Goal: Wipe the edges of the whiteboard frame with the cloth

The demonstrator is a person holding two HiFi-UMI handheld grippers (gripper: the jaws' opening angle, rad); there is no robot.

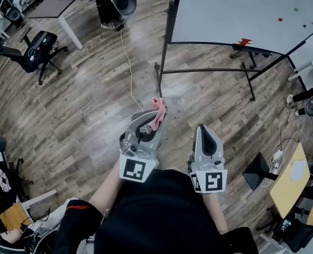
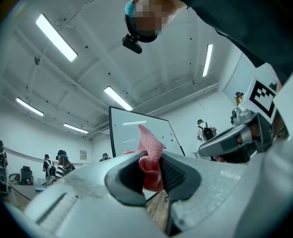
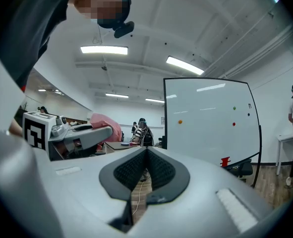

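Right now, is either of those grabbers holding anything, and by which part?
The left gripper pinches the pink cloth by one bunched end; the right gripper holds nothing.

Floor [image 1: 82, 120]: wood-look planks, grey-brown, laid on the diagonal in the head view. White cable [image 1: 125, 57] trails across it.

Upper left: dark-topped table [image 1: 53, 1] on white legs. A black office chair [image 1: 38, 49] on castors stands near it.

Lower right: light wooden desk [image 1: 289, 181] with a sheet of paper on top. A power strip [image 1: 276, 156] lies on the floor beside it.

Ceiling [image 2: 96, 58]: white, exposed conduit. Long strip lights [image 2: 56, 37] are on, in rows. Walls [image 2: 186, 113] are plain white.

Several people [image 2: 57, 163] stand at the far side of the room, too small for detail.
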